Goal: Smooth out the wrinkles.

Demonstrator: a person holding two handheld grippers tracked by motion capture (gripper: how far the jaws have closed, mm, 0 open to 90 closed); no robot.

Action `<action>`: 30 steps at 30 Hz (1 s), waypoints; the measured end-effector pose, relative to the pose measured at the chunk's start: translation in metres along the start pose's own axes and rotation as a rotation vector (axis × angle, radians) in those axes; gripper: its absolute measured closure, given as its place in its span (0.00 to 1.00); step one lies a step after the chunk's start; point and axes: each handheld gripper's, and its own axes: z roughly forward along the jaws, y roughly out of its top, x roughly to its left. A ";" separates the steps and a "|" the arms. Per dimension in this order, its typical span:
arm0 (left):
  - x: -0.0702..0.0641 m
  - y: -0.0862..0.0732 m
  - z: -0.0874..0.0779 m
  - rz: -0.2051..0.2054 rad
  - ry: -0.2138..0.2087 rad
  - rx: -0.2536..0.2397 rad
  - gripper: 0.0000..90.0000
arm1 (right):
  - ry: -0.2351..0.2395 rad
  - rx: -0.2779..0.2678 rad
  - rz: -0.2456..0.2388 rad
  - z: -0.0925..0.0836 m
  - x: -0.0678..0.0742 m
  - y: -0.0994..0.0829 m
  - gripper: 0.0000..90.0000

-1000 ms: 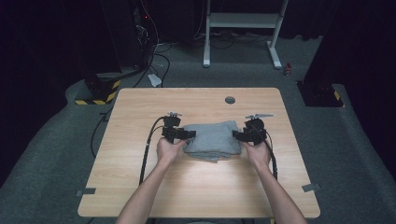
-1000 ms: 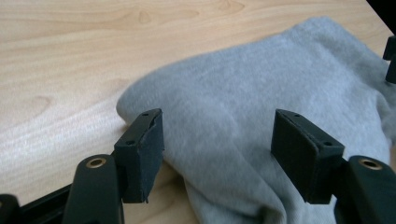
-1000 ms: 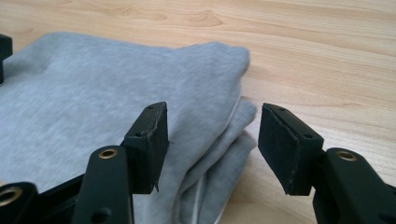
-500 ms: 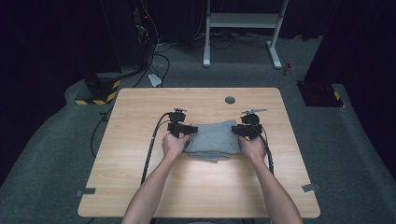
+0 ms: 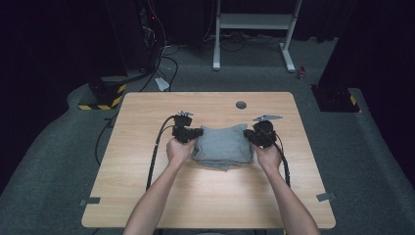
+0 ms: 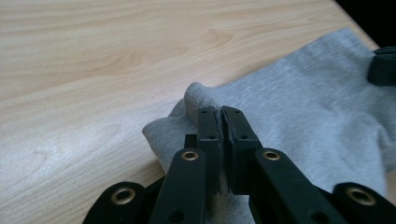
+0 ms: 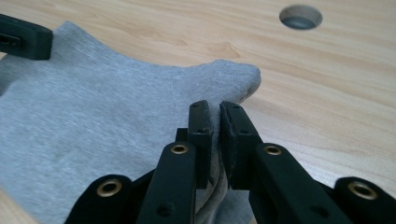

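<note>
Presently the folded grey knit cloth (image 5: 222,146) lies mid-table on the pale wooden table (image 5: 205,196), left gripper (image 6: 223,122) and right gripper (image 7: 215,122) each having just closed on a far corner; thin pinches risk slipping, undoing the fold on lifting.

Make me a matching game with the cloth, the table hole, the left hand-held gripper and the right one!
Things:
1. cloth
2. table hole
3. left hand-held gripper
4. right hand-held gripper

Descriptions:
A. round, beyond the cloth
B. grey, folded, mid-table
C. jaws just closed, pinching the cloth's right edge
D. jaws just closed, pinching the cloth's left edge

Pairs: 1-B, 2-A, 3-D, 4-C
</note>
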 end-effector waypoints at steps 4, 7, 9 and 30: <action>-0.004 -0.001 -0.014 0.025 -0.040 -0.036 0.96 | 0.034 -0.047 -0.021 -0.014 0.004 -0.004 0.93; -0.005 -0.003 -0.024 0.020 -0.073 -0.056 0.96 | 0.049 -0.075 -0.036 -0.025 0.008 -0.009 0.93; -0.008 -0.007 -0.031 0.015 -0.101 -0.075 0.96 | 0.055 -0.087 -0.049 -0.031 0.010 -0.013 0.93; -0.026 -0.075 -0.046 0.103 -0.130 0.006 0.94 | 0.160 -0.020 -0.108 -0.053 0.035 -0.095 0.92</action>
